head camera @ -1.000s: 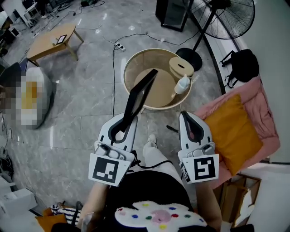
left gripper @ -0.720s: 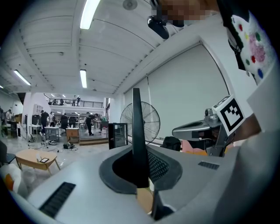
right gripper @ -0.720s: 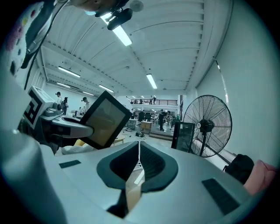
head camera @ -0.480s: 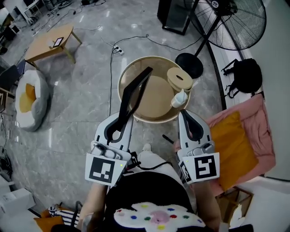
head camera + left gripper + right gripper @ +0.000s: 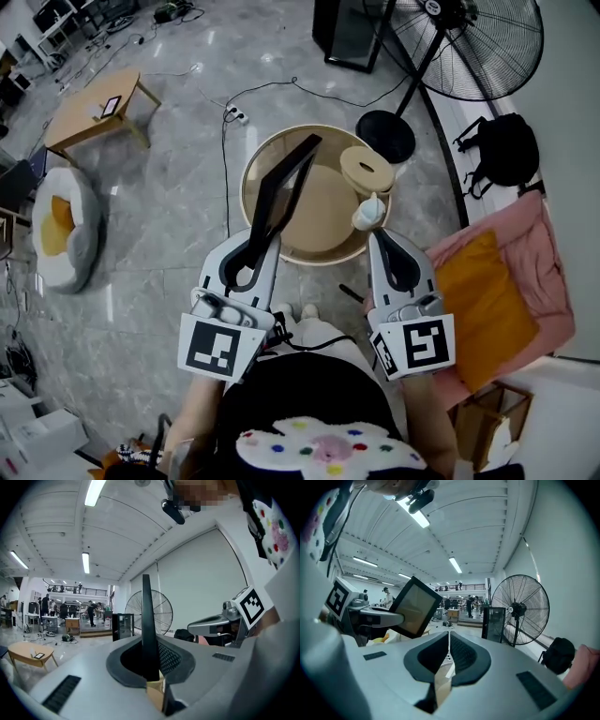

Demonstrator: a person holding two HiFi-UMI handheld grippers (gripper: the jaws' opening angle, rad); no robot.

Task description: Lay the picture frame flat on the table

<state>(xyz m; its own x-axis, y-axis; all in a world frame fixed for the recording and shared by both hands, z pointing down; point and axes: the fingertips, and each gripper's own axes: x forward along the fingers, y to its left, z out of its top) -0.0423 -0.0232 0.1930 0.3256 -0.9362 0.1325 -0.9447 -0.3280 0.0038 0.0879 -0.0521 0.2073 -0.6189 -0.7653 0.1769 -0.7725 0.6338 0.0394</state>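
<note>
A black picture frame stands up out of my left gripper, which is shut on its lower edge. The frame leans over the near left part of the round beige table. In the left gripper view the frame shows edge-on as a thin dark bar between the pads. In the right gripper view the frame shows its glass face, tilted. My right gripper is shut and empty, just short of the table's near right rim.
A round lidded box and a small white bottle sit on the table's right side. A standing fan and a black backpack are beyond. A pink seat with an orange cushion is at right. A low wooden table stands far left.
The round table has drawn closer under the grippers as the view shifted. The frame stays held in the left gripper; the right stays shut.
</note>
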